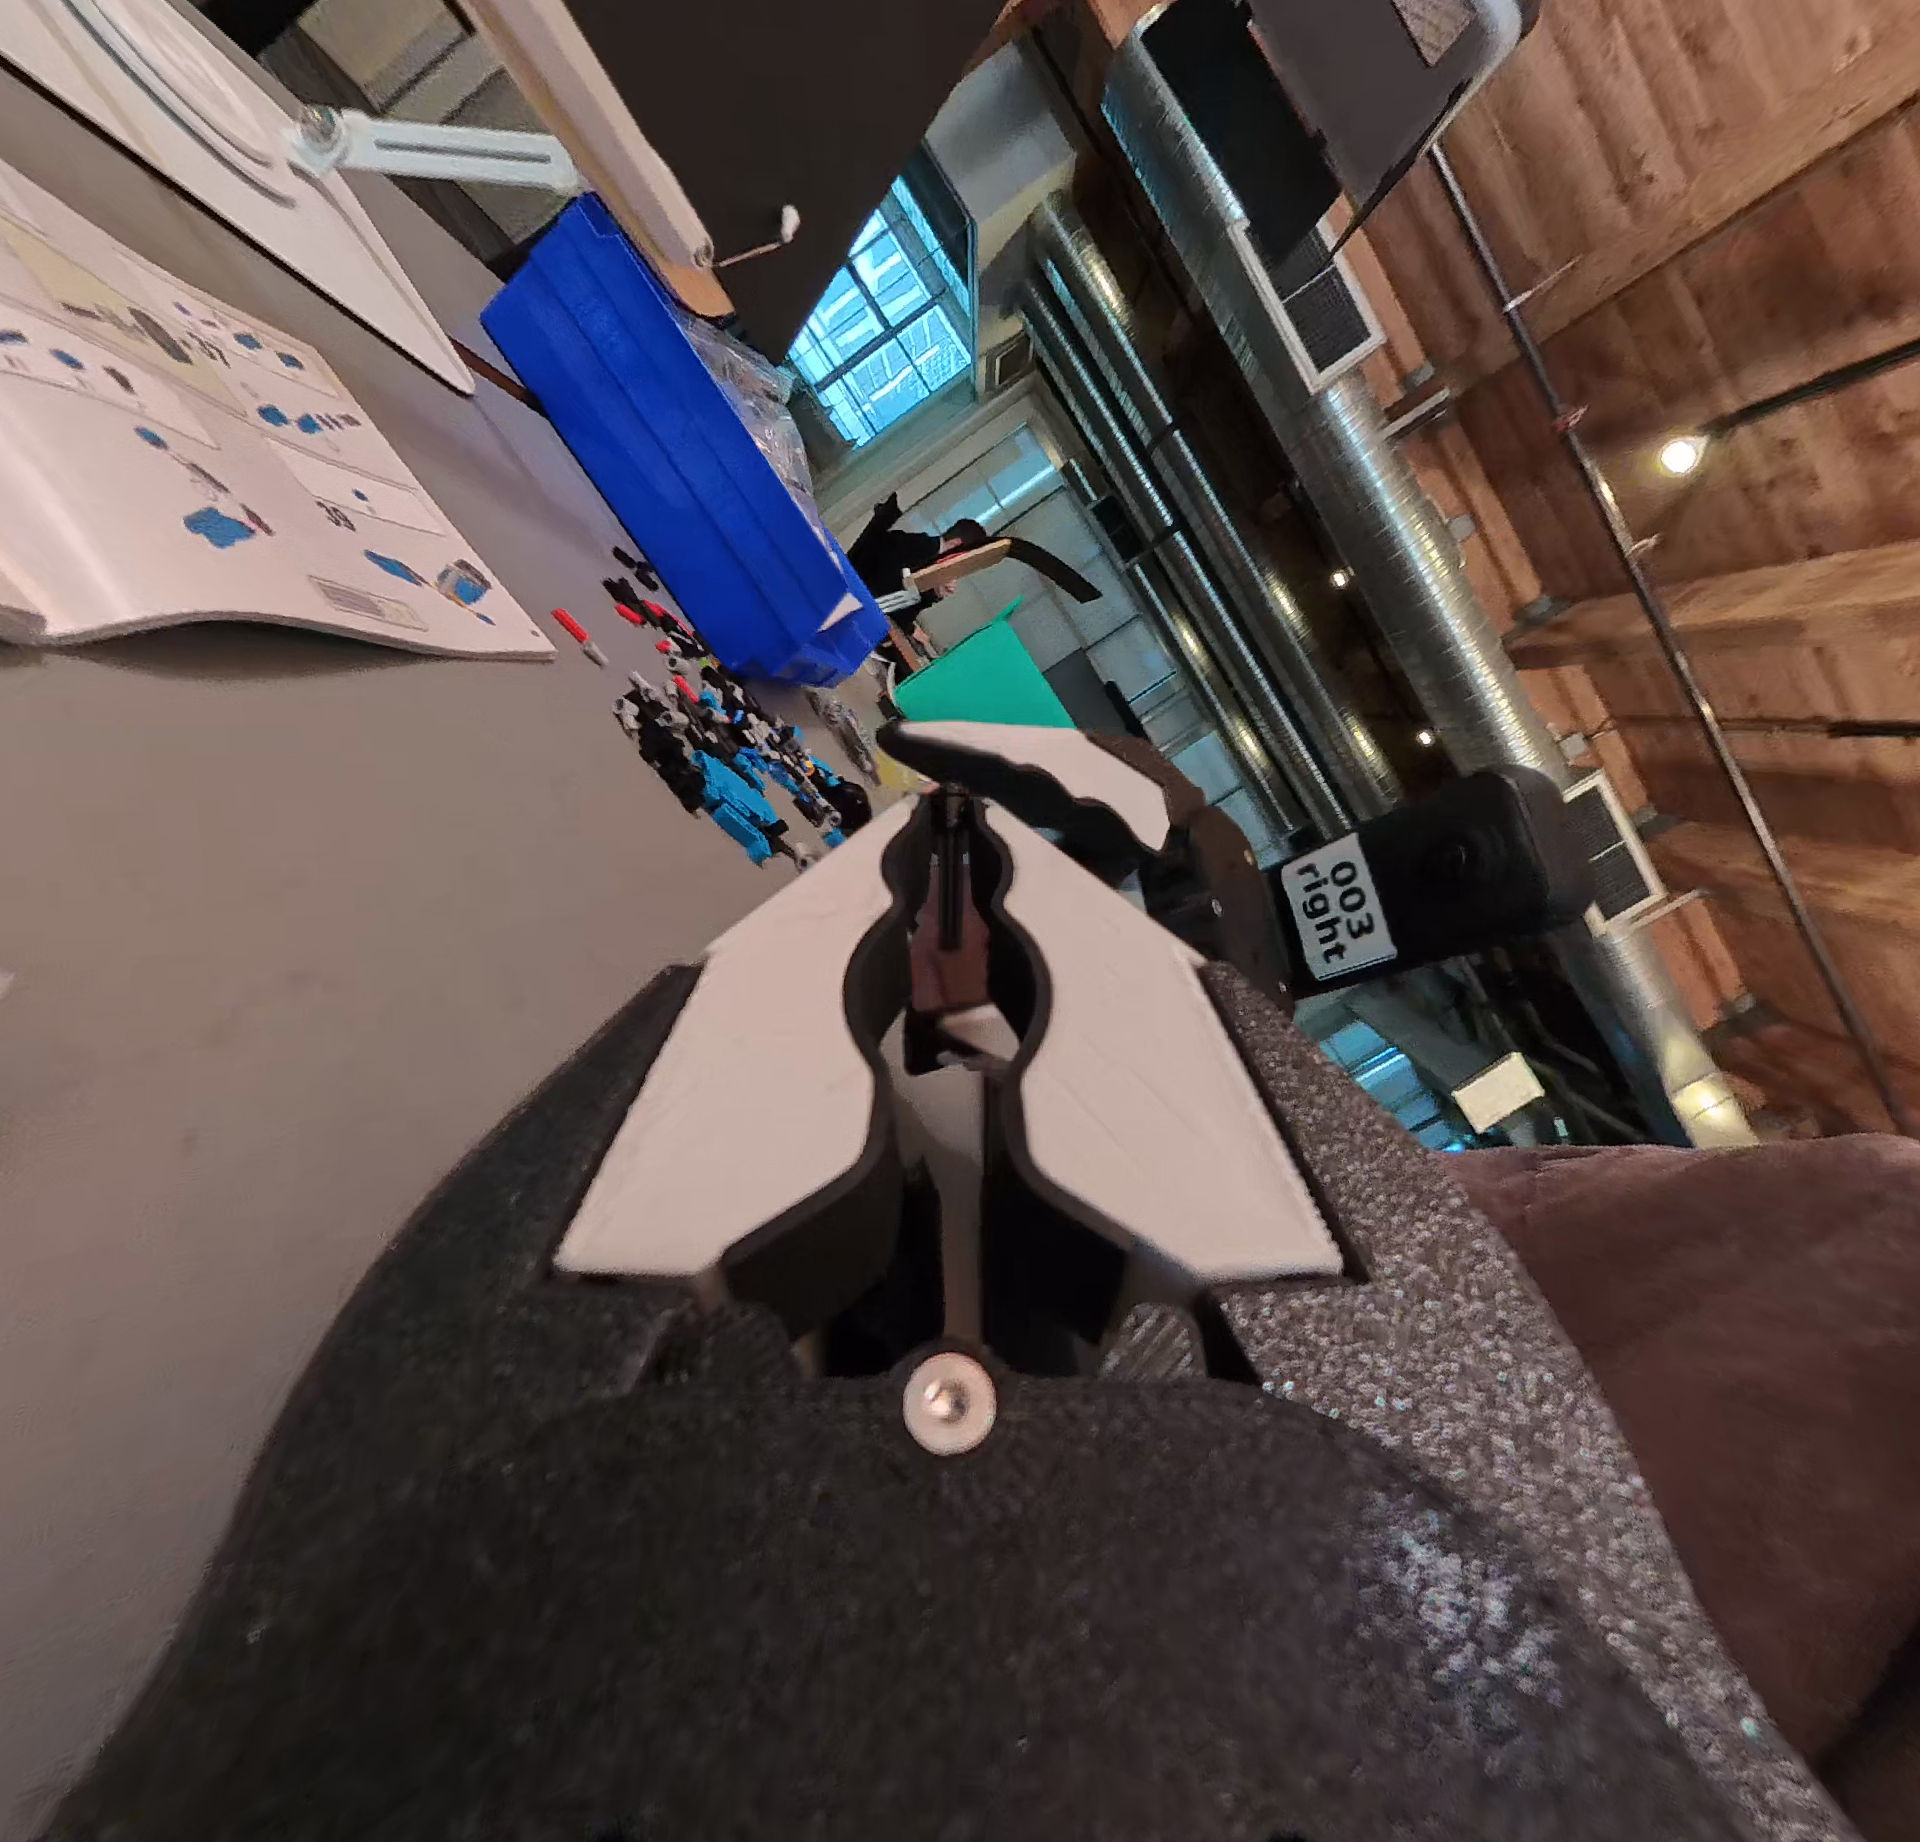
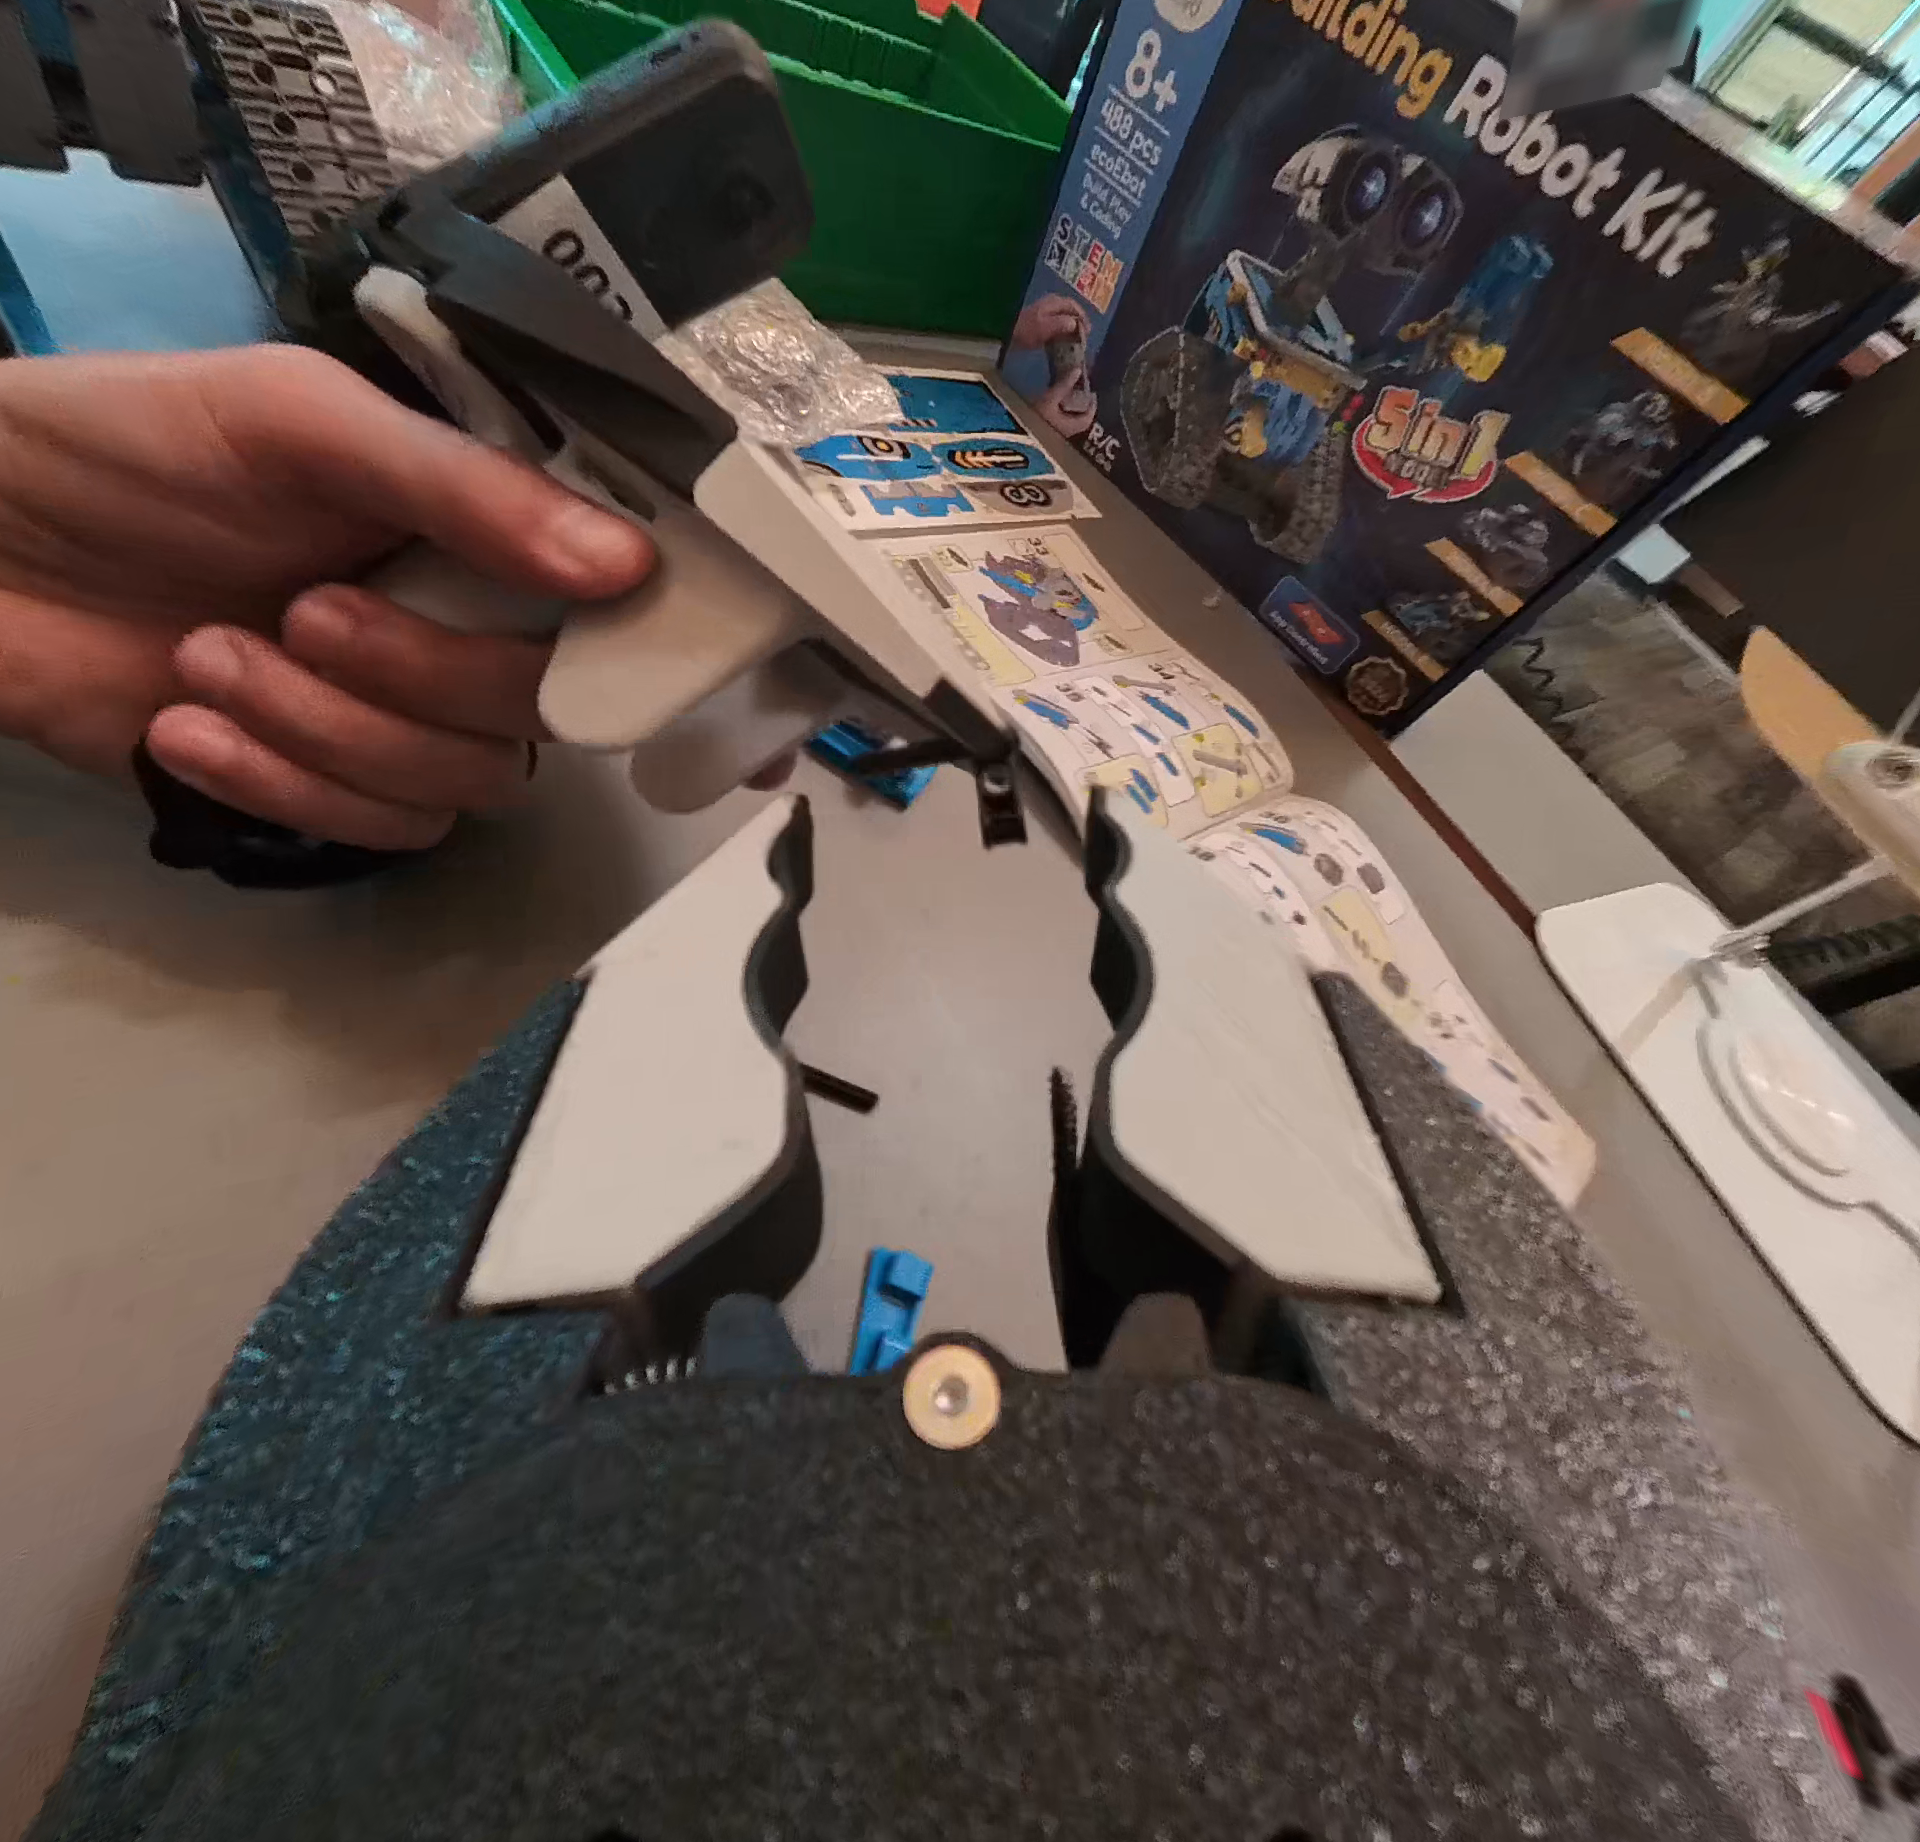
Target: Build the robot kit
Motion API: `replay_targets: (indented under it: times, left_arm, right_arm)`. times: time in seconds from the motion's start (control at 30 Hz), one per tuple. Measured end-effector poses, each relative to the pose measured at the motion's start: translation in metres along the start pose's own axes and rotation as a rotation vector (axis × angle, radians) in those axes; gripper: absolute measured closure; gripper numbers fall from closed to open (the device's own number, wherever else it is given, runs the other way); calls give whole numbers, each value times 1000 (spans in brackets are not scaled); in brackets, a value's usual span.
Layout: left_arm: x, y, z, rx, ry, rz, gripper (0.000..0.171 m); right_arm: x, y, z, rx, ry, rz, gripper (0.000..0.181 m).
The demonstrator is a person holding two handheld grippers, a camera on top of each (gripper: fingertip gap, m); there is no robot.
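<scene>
Grey table (image 2: 208,1044) carries everything. At its far edge in the right wrist view: green bin (image 2: 894,130), & a dark kit box (image 2: 1455,358) w/ a robot pic, standing upright beside it. In the left wrist view a blue bin (image 1: 665,442) sits at the far side, clear bags of parts inside.

Open instruction booklet (image 2: 1164,732) lies flat betw. the kit box & the grippers, pages curling; a sticker sheet (image 2: 935,462) is just past it, w/ a crinkled clear bag (image 2: 790,369) touching the sheet's far corner. White flat pad (image 2: 1766,1117) near the table's right edge.

Left gripper (image 1: 948,836): fingers nearly together, pinching a thin black pin (image 1: 951,888) that runs lengthwise betw. the tips. A hand (image 2: 291,587) wraps its grey handle. Held off the table, tilted.

Right gripper (image 2: 945,836): fingers wide apart, nothing betw. them; its tips are just beside the left gripper's tips. A small black piece (image 2: 1000,805) sits at the left gripper's tip end, right in front of the open gap.

Pile of small blue, black & red bricks (image 1: 748,764) near the blue bin. On the table under the right gripper: a loose blue brick (image 2: 891,1304) & a short black pin (image 2: 836,1091), well apart from each other.
</scene>
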State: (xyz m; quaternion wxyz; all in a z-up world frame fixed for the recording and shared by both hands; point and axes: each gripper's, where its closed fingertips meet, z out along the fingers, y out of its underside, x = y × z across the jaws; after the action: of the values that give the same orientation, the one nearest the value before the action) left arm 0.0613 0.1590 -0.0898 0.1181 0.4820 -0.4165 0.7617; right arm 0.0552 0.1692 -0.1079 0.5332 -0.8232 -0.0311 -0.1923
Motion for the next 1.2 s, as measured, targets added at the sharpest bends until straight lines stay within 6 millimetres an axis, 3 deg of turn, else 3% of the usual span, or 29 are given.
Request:
replay_targets:
  times: [0.07, 0.17, 0.7, 1.2]
  left_arm:
    - [2, 5, 4, -12, 11, -13, 166]
    - [2, 6, 5, -18, 4, -8, 166]
    - [0, 12, 6, -64, -26, 44, 166]
    - [-4, 12, 5, -81, -98, 156, 166]
  right_arm:
    - [0, -1, 6, -17, 19, 23, 130]
    - [-2, -4, 8, -32, 32, 3, 148]
    - [-4, 4, 4, -96, 47, -115, 149]
    - [-4, 8, 7, -101, 20, -40, 147]
